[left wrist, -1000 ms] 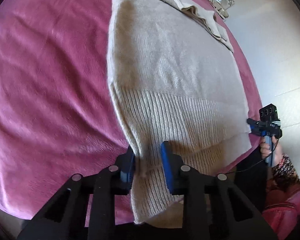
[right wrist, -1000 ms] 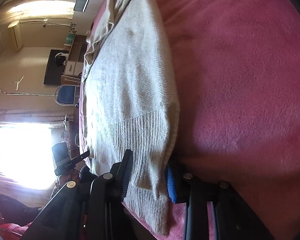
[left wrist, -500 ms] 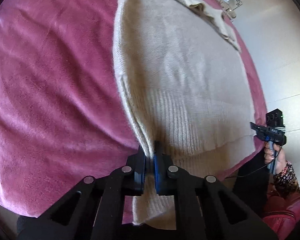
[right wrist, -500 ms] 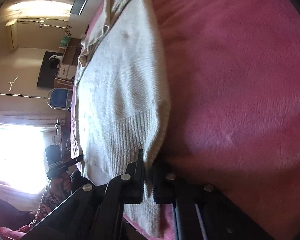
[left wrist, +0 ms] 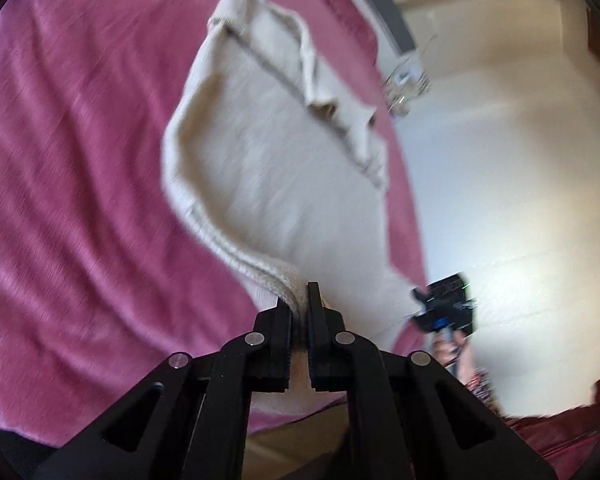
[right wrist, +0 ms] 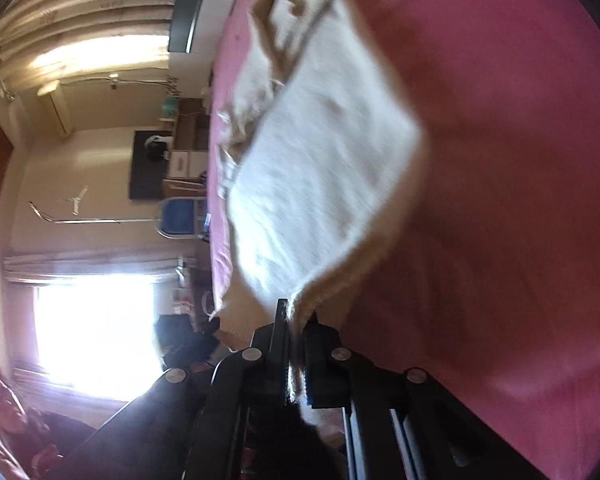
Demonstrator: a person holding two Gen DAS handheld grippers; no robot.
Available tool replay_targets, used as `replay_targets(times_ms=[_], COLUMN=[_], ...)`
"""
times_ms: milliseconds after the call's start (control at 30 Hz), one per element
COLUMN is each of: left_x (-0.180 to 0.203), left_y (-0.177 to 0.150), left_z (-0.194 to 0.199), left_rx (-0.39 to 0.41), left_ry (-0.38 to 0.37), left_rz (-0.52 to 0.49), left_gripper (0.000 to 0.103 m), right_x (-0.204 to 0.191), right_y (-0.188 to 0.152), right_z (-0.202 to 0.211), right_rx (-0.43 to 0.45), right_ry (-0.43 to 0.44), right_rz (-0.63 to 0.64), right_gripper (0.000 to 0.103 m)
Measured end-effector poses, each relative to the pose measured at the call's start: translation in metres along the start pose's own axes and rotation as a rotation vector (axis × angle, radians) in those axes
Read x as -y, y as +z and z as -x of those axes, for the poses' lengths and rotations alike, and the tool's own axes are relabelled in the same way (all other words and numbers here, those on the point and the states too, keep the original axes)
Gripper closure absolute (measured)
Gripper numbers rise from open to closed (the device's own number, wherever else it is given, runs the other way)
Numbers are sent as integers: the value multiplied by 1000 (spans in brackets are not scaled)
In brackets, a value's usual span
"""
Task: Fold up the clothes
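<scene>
Sweater [left wrist: 276, 184] hem, blurred | both grippers' fingers [left wrist: 316, 312] pinched on it

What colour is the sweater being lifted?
Cream, plain knit sweater; clearest in the left wrist view.

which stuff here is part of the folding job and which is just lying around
In the job:
cream sweater
left claw, shut on its hem
right claw, shut on its hem
pink bedspread under it

Lying about:
blue chair
black screen
curtains
</scene>
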State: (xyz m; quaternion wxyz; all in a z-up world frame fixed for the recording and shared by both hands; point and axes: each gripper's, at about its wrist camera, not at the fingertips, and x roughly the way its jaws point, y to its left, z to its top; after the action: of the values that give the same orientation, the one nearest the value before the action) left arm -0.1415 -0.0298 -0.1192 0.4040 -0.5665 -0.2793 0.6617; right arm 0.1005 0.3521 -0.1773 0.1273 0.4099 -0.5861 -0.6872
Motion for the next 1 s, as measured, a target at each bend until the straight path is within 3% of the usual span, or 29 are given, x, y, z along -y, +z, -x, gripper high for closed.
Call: replay_targets(times_ms=[200,400,600,700,800,1000], left_x=[10,6,-16,-23,-29,-65], left_y=[49,130,207,240,265,284], left_z=[-3,-18,-44,-57,-78,-115], left_rx=[81,190,263,294,277,226], left_ry=[-139,-256,-222,-248,-232,-218], left_rz=[49,140,232,260,259,391], left_gripper=[98,98,98,98,98,98], right_x=[-26,-41,-41,-34,-32,-2], right_y=[61,136,220,255,277,303], right_z=[4,2,-17,-26,-41,-62], right_rx=[55,126,183,208,220,240], right_ry=[68,130,144,137,130,90], right_rz=[-22,-74,-134,-164,-172,-290], right_gripper=[99,99,99,99,99,98])
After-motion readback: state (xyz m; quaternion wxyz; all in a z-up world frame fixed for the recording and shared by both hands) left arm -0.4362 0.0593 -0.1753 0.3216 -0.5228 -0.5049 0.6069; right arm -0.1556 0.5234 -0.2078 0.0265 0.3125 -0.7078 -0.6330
